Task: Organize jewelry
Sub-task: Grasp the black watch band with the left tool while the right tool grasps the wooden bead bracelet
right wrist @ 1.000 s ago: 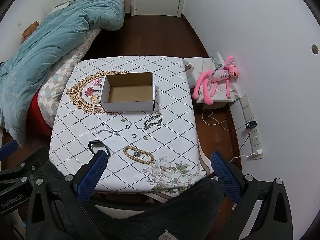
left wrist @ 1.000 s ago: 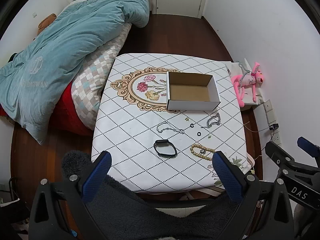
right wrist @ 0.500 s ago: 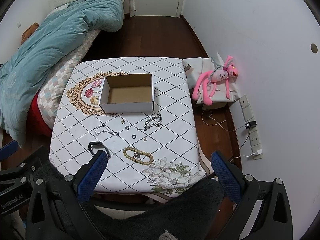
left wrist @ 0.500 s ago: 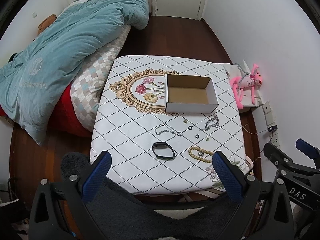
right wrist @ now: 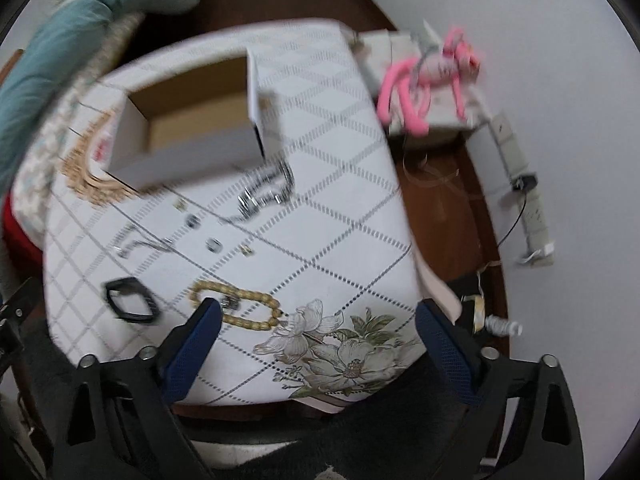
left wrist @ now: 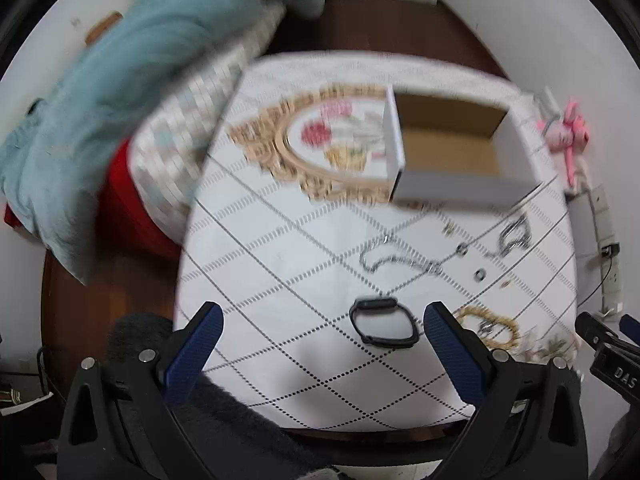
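**Jewelry spread on the table in front of an open box**

The jewelry lies loose on the table, on a white cloth with a dotted diamond grid. A black band of rounded rectangular shape is nearest to the left tool. Beside it, at about 3 o'clock, lies a bracelet of tan oval beads, and in the right wrist view it lies just at the tip of that tool's left finger. Farther up the cloth are a thin silver chain, two small dark rings and a heavier silver chain with bright links. This last one lies near the front wall of the cardboard box. The box is open on top, white outside and plain brown inside, and nothing is visible in it. Both views are blurred, so the smallest pieces cannot be told.

The left tool has its blue textured fingers spread wide and holds nothing; it hangs over the near edge of the table. The right tool is also spread wide with nothing in it, above a printed flower on the cloth. The letters "DAS" can be read on its black body at 4 o'clock in the left wrist view.

At 9 to 11 o'clock of the table a bed carries a teal blanket. At 2 o'clock a pink plush toy lies on a pale box near the white wall.
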`<state>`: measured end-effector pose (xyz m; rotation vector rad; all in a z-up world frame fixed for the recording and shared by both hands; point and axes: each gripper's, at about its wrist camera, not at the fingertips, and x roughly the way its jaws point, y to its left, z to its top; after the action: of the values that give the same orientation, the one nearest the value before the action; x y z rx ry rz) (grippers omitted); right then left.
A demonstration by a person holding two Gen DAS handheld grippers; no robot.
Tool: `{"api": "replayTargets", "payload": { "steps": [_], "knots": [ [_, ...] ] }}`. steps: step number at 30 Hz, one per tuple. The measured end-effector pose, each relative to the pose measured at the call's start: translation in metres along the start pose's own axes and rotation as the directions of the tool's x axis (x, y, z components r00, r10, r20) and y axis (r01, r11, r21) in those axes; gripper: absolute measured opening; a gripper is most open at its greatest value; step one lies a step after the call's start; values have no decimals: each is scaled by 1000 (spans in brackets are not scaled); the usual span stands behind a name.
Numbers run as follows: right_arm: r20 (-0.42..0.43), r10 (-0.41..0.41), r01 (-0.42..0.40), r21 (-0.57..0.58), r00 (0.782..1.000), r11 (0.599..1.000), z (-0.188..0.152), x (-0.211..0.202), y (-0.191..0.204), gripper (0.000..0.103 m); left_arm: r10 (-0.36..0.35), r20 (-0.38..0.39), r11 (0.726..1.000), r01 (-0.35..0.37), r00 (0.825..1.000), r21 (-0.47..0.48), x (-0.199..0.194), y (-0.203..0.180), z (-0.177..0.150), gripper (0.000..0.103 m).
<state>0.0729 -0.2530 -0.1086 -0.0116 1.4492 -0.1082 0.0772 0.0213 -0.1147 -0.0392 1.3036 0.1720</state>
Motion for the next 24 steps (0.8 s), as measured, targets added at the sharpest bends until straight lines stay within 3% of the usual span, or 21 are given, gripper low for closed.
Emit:
{"api": "replayTargets", "payload": {
  "steps": [3, 4, 7, 14, 16, 20, 22, 24],
  "knots": [
    [-75, 8, -7, 18, 997, 1000, -4, 44, 0, 87, -8, -68, 1000, 8, 998, 0, 36, 1, -3, 99],
    [-95, 23, -21, 27, 995, 999, -6, 55, 2, 82, -16, -86, 1000, 16, 996, -2, 45, 0, -4, 89],
    [-128, 44, -38, 47, 991, 998, -13, 80, 5, 78, -50, -155, 999, 49, 987, -12, 76, 0, -9, 73],
    [-161, 48, -41, 47, 986, 998, -21, 112, 11, 61, -117, -211, 993, 111, 970, -43, 102, 1, -18, 65],
    [-149, 55, -48, 50, 987, 998, -21, 112, 12, 58, -124, -216, 992, 117, 968, -46, 106, 1, -20, 51],
    [-129, 54, -51, 29, 990, 998, -22, 112, 16, 54, -104, -192, 995, 101, 976, -25, 108, 1, -21, 37],
    [-115, 53, -51, 21, 992, 998, -24, 108, 22, 51, -93, -176, 996, 93, 980, -8, 103, 0, -22, 13],
    [-101, 54, -53, 14, 993, 999, -25, 106, 25, 44, -89, -170, 996, 91, 981, 3, 98, 0, -24, 4]
  ]
}}
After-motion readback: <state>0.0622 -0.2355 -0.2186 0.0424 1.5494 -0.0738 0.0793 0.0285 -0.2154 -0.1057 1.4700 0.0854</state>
